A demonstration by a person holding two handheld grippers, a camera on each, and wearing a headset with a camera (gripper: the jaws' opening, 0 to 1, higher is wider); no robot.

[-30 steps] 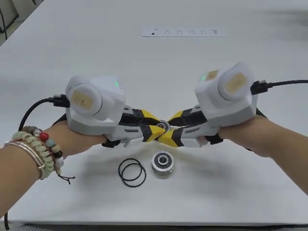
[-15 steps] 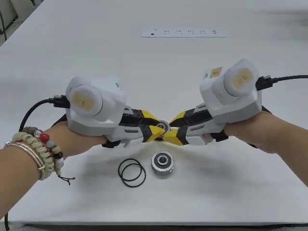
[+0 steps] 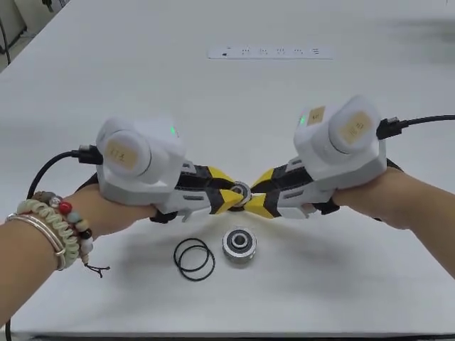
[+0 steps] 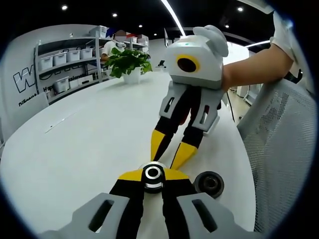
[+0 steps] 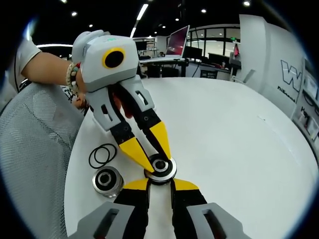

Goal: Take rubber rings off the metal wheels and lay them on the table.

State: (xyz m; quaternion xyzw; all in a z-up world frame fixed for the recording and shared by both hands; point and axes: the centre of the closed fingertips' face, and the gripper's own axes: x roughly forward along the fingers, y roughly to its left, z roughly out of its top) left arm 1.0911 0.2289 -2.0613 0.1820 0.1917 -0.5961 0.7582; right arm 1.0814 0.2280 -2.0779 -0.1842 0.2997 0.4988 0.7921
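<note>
Head view is showing the two grippers meeting tip to tip above the table (image 3: 370, 284). The left gripper (image 3: 229, 199) and the right gripper (image 3: 257, 203) are each clamping the same metal wheel (image 3: 241, 191), holding it off the surface. A second wheel (image 3: 239, 242) is lying flat on the table just below them. Two rubber rings (image 3: 195, 257) are lying beside it, overlapping each other but apart from that wheel.

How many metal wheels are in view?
2. One wheel is gripped between the left tool and right tool; the other wheel lies on the table beside the rubber rings.
</note>
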